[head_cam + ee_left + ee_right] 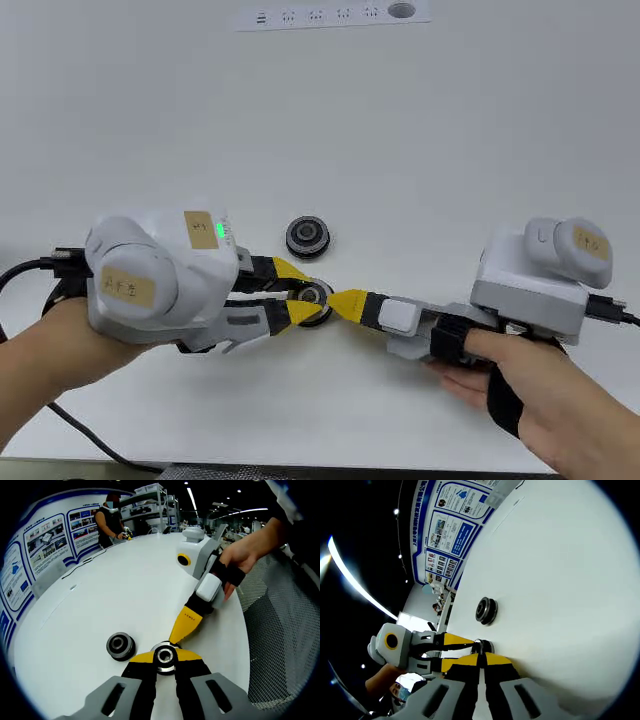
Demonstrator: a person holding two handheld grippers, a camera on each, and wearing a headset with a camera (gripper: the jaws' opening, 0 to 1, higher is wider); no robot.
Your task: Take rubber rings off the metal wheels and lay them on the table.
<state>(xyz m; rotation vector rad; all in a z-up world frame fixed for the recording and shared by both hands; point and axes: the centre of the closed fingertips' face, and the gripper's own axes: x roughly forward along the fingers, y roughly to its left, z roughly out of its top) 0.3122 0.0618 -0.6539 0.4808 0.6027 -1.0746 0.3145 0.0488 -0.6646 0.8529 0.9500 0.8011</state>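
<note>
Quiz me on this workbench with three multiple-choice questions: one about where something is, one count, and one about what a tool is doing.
1. Where is the free wheel?
A. Lying on the table, untouched
B. Stacked on another wheel
C. Hanging off the table edge

2. How many metal wheels are there?
A. One
B. Two
C. Four

3. What is the left gripper doing?
A. Hanging open over nothing
B. Shut on the held wheel
C. Lying flat, let go

Answers:
1. A: the free wheel sits alone on the white top.
2. B: one wheel is loose and one is gripped.
3. B: the left gripper's yellow tips press the held wheel from both sides, while the right gripper meets its edge with its tips together.
</note>
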